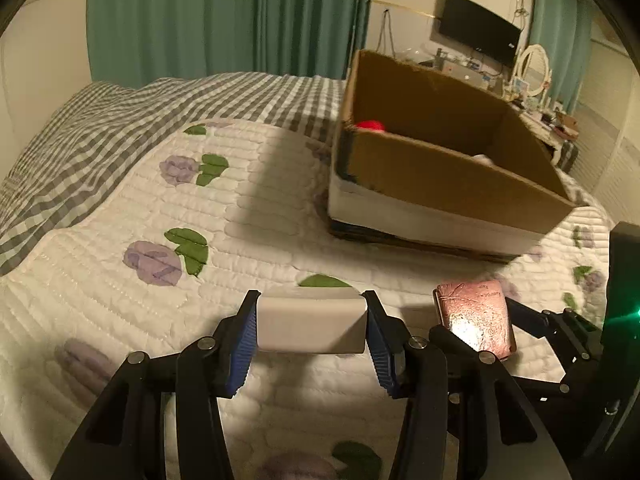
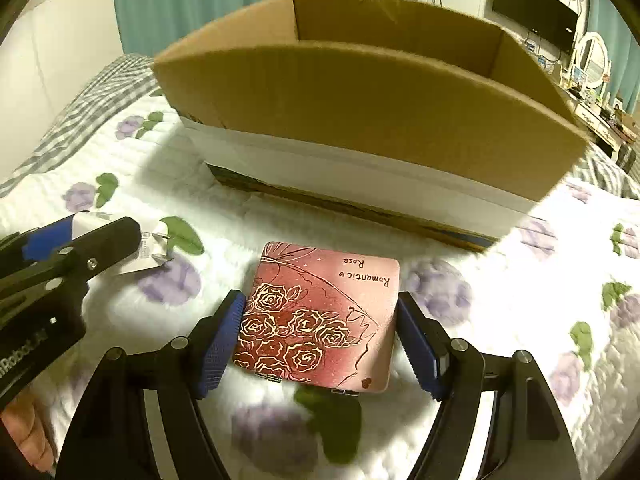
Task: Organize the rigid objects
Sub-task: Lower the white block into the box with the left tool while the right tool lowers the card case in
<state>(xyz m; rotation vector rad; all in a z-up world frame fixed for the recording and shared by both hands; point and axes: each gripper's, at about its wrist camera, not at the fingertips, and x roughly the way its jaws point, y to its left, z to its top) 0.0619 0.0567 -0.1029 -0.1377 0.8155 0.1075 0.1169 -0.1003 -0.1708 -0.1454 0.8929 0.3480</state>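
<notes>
My left gripper (image 1: 311, 322) is shut on a white rectangular block (image 1: 311, 325), held just above the quilt; it also shows at the left of the right wrist view (image 2: 116, 248). My right gripper (image 2: 320, 320) is shut on a pink tin (image 2: 320, 316) with a rose drawing and the words "Romantic Rose". The tin also shows in the left wrist view (image 1: 474, 320). An open cardboard box (image 2: 380, 120) stands on the bed just beyond both grippers. In the left wrist view the box (image 1: 448, 176) holds a red object (image 1: 370, 125) in its far left corner.
A white quilt with purple flowers (image 1: 160, 208) covers the bed, with a grey checked sheet (image 1: 100, 128) at the far left. Green curtains (image 1: 224, 16) hang behind. A TV (image 1: 478, 28) and a dresser with a mirror (image 1: 534, 68) stand at the far right.
</notes>
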